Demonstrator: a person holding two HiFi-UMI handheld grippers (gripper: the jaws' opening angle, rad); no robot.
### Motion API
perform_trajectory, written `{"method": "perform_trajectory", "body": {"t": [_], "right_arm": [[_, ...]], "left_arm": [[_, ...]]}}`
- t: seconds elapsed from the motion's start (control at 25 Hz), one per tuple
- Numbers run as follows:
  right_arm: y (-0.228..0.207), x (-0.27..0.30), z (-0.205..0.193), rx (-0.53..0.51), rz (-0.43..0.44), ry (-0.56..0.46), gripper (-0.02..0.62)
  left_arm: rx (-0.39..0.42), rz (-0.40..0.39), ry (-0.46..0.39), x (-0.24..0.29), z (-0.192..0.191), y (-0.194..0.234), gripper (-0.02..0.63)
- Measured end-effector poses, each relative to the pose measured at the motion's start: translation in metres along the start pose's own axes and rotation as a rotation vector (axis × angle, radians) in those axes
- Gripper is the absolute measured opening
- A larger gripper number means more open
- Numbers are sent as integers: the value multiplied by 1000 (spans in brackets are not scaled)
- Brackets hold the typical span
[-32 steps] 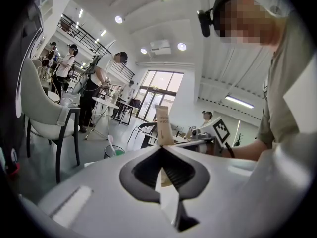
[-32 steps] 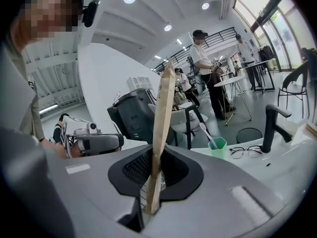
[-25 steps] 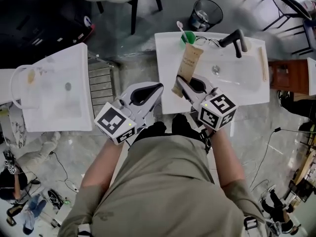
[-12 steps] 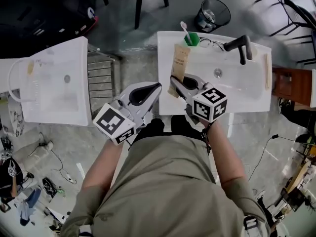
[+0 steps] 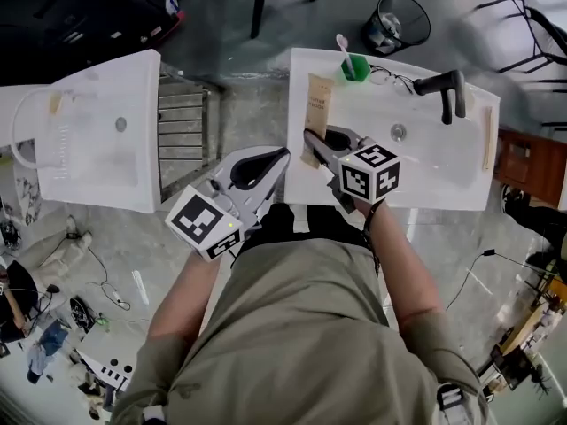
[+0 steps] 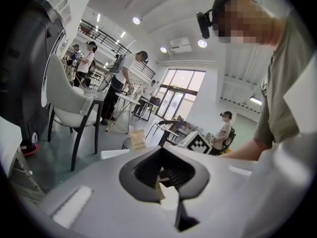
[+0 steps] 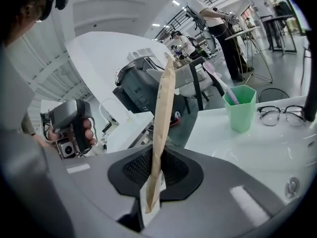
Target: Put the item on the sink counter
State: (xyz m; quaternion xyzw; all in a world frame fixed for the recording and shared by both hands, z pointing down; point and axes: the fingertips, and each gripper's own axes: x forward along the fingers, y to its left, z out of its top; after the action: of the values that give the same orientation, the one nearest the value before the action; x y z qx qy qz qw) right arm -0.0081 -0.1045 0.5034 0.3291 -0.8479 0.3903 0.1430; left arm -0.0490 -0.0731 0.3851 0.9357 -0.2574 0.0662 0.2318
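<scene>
Right tongs (image 7: 151, 198) clamped on the bottom end of a tan paper packet (image 7: 162, 118). The packet sticks up and forward out of the tongs, edge-on in the right gripper view. Left tongs (image 5: 282, 156) are pinched together with nothing in them, just left of the right tongs and off the table edge over the floor.

Under the right tongs is the left strip of the white table (image 5: 425, 186). The packet hangs over that strip; contact with the surface can't be told. Ahead and a bit right of the right tongs is a green cup (image 5: 357, 67) with a toothbrush in it. Glasses (image 5: 383, 76) lie right of the cup, with the black tap (image 5: 447, 88) further right. The basin is right of the tongs.

Step, as judged: placing, with the packet over the table but not released. The next move needs the packet lowered flat onto the bare strip short of the cup, then the tongs spread and pulled straight back. The left tongs aren't needed.
</scene>
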Motion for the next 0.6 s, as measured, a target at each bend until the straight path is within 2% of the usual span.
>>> {"method": "perform_trajectory", "body": {"t": [0.6], "right_arm": [[-30, 31, -16, 25, -12, 92, 40]], "left_arm": [[-22, 40, 16, 9, -4, 8, 5]]}}
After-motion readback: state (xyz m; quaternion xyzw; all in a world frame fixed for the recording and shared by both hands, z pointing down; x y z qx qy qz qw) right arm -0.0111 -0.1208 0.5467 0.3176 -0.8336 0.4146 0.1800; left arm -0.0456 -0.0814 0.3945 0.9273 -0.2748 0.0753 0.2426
